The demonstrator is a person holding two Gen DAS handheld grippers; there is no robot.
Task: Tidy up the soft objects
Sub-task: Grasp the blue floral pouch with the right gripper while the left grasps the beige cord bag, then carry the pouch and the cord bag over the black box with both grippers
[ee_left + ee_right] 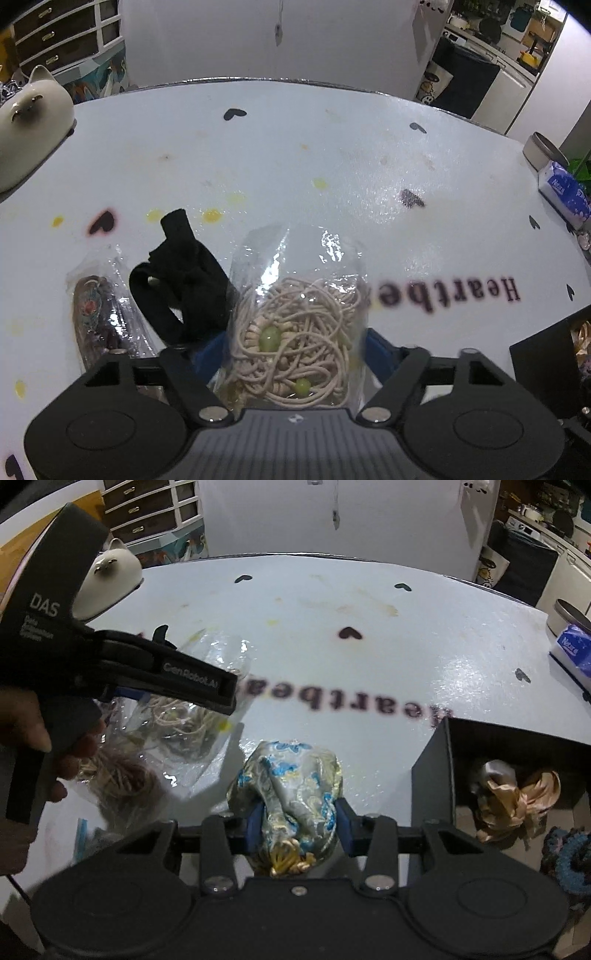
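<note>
My left gripper [295, 347] is shut on a clear plastic bag of beige cord and beads [295, 325], held just above the white table [332, 155]. That bag [177, 716] and the left gripper's body [122, 664] also show in the right wrist view. A black cloth [184, 280] and a clear-wrapped dark item [99, 317] lie left of the bag. My right gripper [299, 827] is shut on a silver-and-blue brocade pouch [291, 790] with a gold cord. A black box [517, 771] at the right holds a tan satin scrunchie [517, 801].
A white cat-shaped ceramic [29, 125] stands at the table's far left. A tissue pack [561, 192] and a round tin [543, 151] sit at the right edge. A bundle of brownish cord in plastic [118, 779] lies left of the pouch. A blue-black knitted item [569, 860] is by the box.
</note>
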